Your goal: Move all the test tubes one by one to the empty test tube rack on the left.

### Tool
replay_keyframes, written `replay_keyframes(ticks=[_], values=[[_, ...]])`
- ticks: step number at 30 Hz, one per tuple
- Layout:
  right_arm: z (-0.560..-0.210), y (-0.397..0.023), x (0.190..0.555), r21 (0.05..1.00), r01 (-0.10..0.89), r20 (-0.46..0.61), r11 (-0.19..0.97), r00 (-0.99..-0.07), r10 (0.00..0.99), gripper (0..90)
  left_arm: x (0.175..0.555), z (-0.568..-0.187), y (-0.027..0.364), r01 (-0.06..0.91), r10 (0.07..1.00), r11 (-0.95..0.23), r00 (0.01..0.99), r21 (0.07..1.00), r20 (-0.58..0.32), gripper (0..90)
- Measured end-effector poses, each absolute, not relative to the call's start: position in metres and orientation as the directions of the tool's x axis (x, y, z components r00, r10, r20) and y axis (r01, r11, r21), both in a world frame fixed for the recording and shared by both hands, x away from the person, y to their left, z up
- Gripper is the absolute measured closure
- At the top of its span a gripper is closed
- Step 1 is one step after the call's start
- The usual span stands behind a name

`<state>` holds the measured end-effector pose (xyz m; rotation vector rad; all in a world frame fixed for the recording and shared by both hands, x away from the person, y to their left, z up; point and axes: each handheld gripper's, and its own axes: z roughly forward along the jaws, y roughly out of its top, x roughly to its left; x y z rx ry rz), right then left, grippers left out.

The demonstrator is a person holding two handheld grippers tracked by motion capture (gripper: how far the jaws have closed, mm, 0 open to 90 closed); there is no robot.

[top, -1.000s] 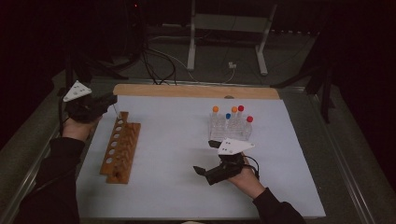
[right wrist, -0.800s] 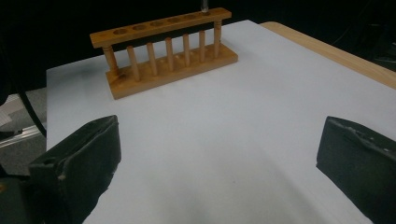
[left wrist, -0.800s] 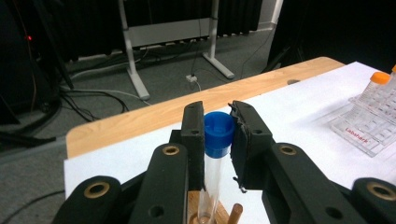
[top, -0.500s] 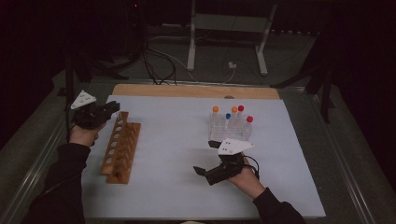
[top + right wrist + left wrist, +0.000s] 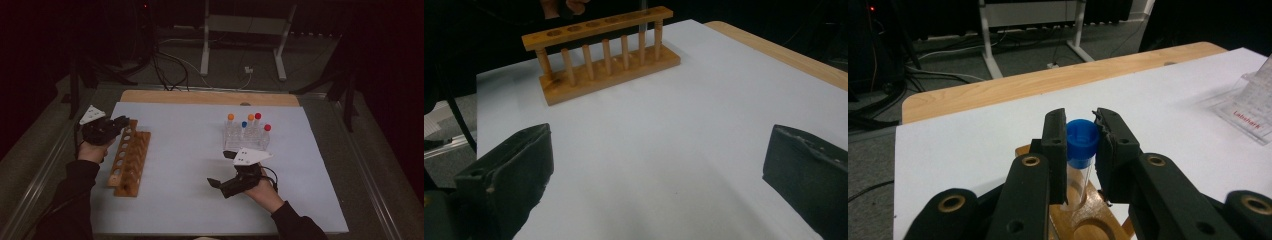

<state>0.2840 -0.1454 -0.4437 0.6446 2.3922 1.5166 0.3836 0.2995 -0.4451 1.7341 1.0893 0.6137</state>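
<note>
Since the earlier frame, the left gripper (image 5: 120, 121) has come down toward the wooden rack (image 5: 129, 157), carrying a blue-capped tube (image 5: 1082, 145) clenched between its pads, the tube's lower end right over a hole at the rack's far end. Nearer than the rack and off to its right, the right gripper (image 5: 214, 183) has stayed put, resting on the white counter (image 5: 190, 150) with jaws spread wide, grasping nothing. Beyond that gripper, right of the rack, a clear rack (image 5: 246, 137) holds orange-, blue- and red-capped tubes.

Blue-capped clear tube (image 5: 1082, 150) upright over wooden rack (image 5: 129, 157) hole.
</note>
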Motion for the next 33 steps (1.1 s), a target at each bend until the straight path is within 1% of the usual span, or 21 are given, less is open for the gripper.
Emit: replay_keyframes(ticks=[5, 11, 17, 24, 25, 26, 27, 28, 29, 30, 32, 33], values=[[-0.444, -0.146, 0.285, 0.900, 0.242, 0.040, 0.362, -0.874, 0.484, 0.0, 0.383, -0.449, 0.300, 0.393, 0.878, -0.133, 0.473, 0.910, -0.076, 77.3], [-0.444, -0.146, 0.285, 0.899, 0.241, 0.038, 0.365, -0.874, 0.484, 0.0, 0.384, -0.452, 0.298, 0.395, 0.876, -0.155, 0.479, 0.905, -0.059, 77.2], [-0.443, -0.146, 0.284, 0.900, 0.239, 0.039, 0.364, -0.876, 0.481, 0.0, 0.383, -0.457, 0.300, 0.393, 0.878, -0.143, 0.475, 0.908, -0.067, 77.0], [-0.442, -0.147, 0.284, 0.902, 0.236, 0.037, 0.362, -0.877, 0.479, 0.0, 0.383, -0.456, 0.298, 0.400, 0.864, -0.175, 0.501, 0.900, -0.054, 75.2], [-0.441, -0.147, 0.285, 0.903, 0.235, 0.037, 0.360, -0.877, 0.479, 0.0, 0.383, -0.455, 0.298, 0.398, 0.866, -0.166, 0.496, 0.902, -0.060, 72.4], [-0.441, -0.148, 0.285, 0.904, 0.234, 0.038, 0.359, -0.878, 0.477, 0.0, 0.382, -0.453, 0.298, 0.398, 0.866, -0.161, 0.495, 0.903, -0.063, 67.8], [-0.441, -0.148, 0.285, 0.905, 0.230, 0.034, 0.358, -0.878, 0.478, 0.0, 0.380, -0.450, 0.299, 0.392, 0.864, -0.155, 0.500, 0.907, -0.068, 66.0], [-0.440, -0.149, 0.285, 0.907, 0.227, 0.033, 0.355, -0.878, 0.477, 0.0, 0.379, -0.448, 0.299, 0.386, 0.862, -0.152, 0.502, 0.910, -0.069, 61.1], [-0.440, -0.149, 0.285, 0.907, 0.227, 0.033, 0.355, -0.878, 0.477, 0.0, 0.377, -0.444, 0.299, 0.378, 0.860, -0.151, 0.505, 0.914, -0.067, 61.1], [-0.439, -0.150, 0.286, 0.909, 0.225, 0.034, 0.351, -0.879, 0.476, 0.0, 0.375, -0.441, 0.299, 0.371, 0.860, -0.151, 0.507, 0.916, -0.063, 55.1], [-0.439, -0.150, 0.287, 0.909, 0.224, 0.030, 0.352, -0.876, 0.481, 0.0, 0.370, -0.433, 0.298, 0.359, 0.853, -0.145, 0.518, 0.922, -0.068, 47.9], [-0.439, -0.150, 0.287, 0.909, 0.224, 0.030, 0.352, -0.876, 0.481, 0.0, 0.368, -0.429, 0.297, 0.354, 0.850, -0.141, 0.523, 0.925, -0.070, 47.9]])
